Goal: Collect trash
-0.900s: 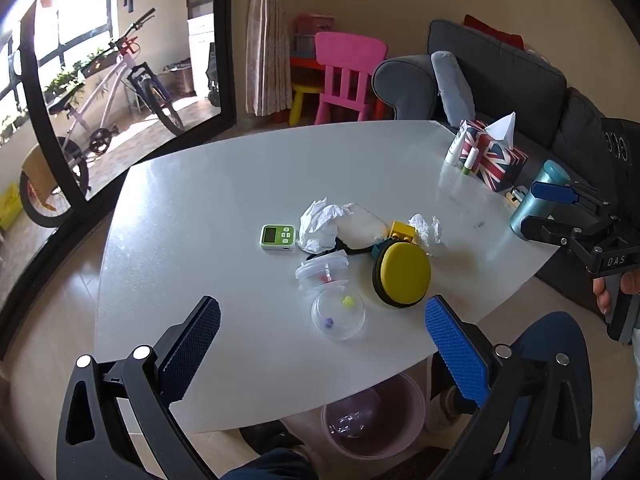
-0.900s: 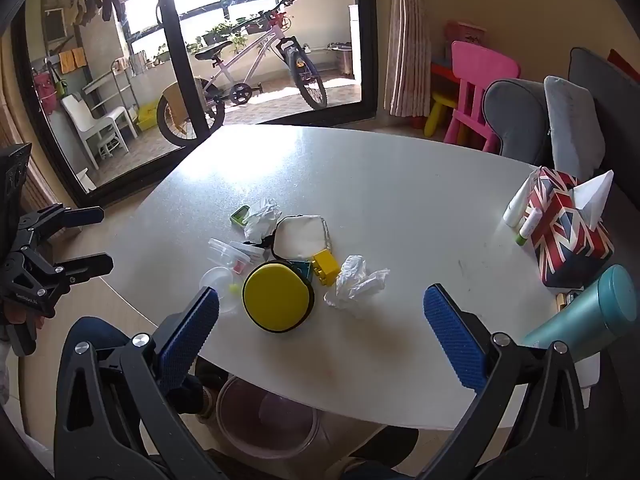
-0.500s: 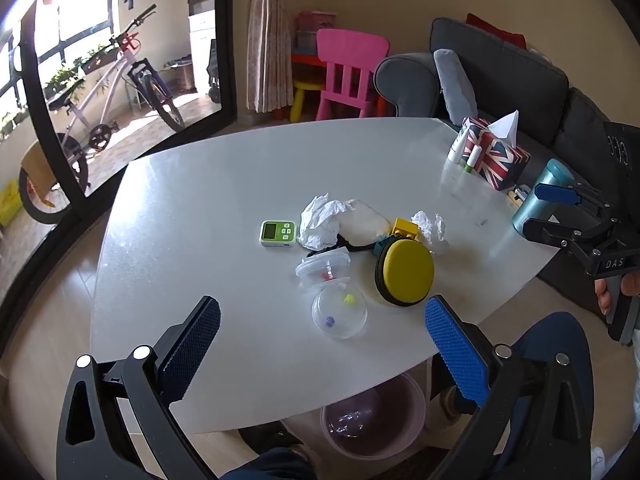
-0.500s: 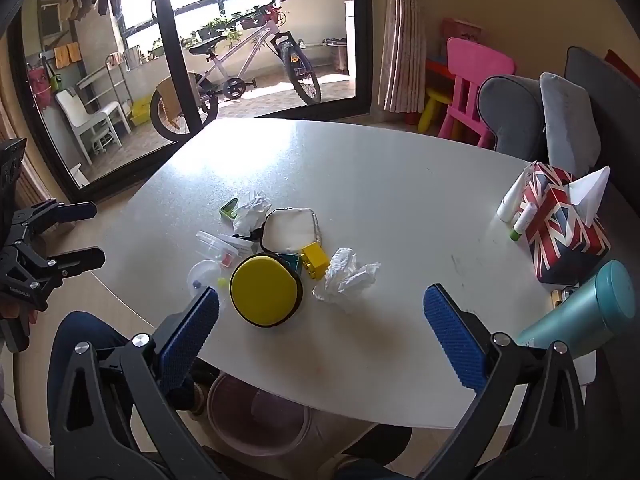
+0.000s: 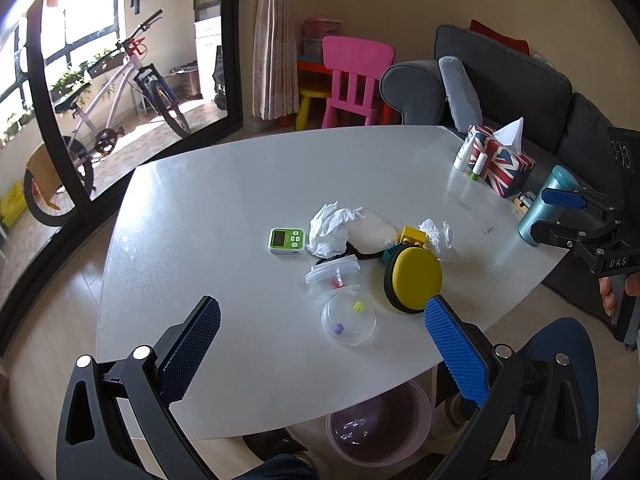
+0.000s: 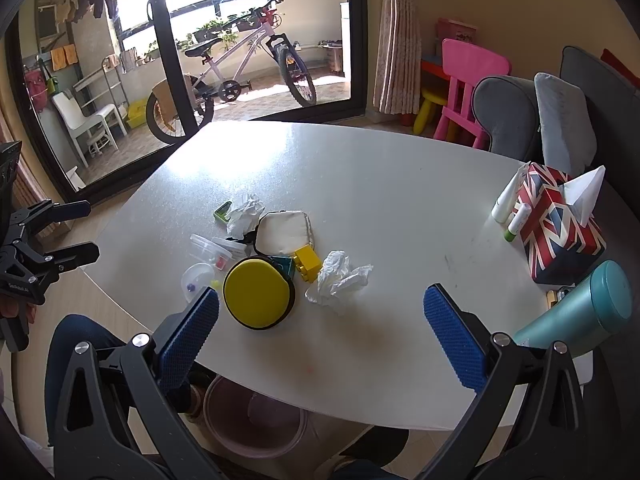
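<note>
Left wrist view. The left gripper [image 5: 320, 344] fills the lower frame, its blue-padded fingers spread wide with nothing between them, hovering above the near edge of the white table [image 5: 240, 184]. At frame centre sits a cluster: a crumpled tissue [image 5: 330, 229] just right of a green digital timer [image 5: 287, 241], a second crumpled tissue [image 5: 438, 236] further right beside a yellow toy block [image 5: 413, 236], a round yellow case [image 5: 414, 278], and a clear plastic container [image 5: 334, 278] with its clear lid [image 5: 349, 320] lying just below it. At lower centre, under the table edge, stands a pink trash bin [image 5: 380, 426]. The right gripper [image 5: 560, 216] shows at the right edge, fingers apart and empty, in front of a teal bottle [image 5: 548, 204]. A Union Jack tissue box [image 5: 500, 164] sits at upper right.

Right wrist view. The right gripper [image 6: 320, 340] spans the lower frame, fingers wide apart and holding nothing. One crumpled tissue [image 6: 340, 280] lies just above centre, right of the yellow case [image 6: 256, 292]; the other [image 6: 244, 214] lies higher and left, beside the timer [image 6: 222, 212]. The pink bin [image 6: 256, 420] sits at lower centre-left below the table rim. The left gripper [image 6: 60, 232] appears at the left edge, fingers parted. The teal bottle [image 6: 580, 312] leans at lower right.
</note>
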A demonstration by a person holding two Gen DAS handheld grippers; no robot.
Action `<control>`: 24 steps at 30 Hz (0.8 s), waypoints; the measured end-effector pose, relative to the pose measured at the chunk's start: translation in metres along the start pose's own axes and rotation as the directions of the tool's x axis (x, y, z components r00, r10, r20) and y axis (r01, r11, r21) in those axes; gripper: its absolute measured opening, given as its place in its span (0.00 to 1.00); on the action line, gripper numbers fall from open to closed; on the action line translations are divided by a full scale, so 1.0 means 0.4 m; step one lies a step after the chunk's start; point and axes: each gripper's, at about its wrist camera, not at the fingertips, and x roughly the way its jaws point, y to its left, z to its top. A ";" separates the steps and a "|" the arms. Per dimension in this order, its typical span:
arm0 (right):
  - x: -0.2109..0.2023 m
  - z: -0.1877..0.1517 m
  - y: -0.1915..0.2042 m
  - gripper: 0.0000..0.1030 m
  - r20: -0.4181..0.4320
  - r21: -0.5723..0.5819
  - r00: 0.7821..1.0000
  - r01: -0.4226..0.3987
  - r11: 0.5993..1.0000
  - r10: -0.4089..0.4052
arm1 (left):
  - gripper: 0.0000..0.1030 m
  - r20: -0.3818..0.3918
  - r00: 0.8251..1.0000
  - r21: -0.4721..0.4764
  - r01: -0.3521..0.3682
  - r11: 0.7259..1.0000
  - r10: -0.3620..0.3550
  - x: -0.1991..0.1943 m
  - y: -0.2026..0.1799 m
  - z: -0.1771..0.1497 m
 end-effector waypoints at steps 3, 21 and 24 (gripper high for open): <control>0.000 0.000 0.000 0.97 0.000 -0.003 1.000 -0.001 1.000 0.001 | 0.95 -0.007 1.000 0.004 0.018 1.000 -0.018 0.001 -0.001 -0.004; 0.001 -0.001 0.002 0.97 0.001 -0.005 1.000 -0.002 1.000 0.002 | 0.95 -0.012 1.000 -0.001 0.023 1.000 -0.023 0.001 -0.001 -0.006; 0.001 -0.001 0.002 0.97 0.001 -0.004 1.000 -0.002 1.000 0.002 | 0.95 -0.013 1.000 0.001 0.023 1.000 -0.023 0.000 -0.002 -0.006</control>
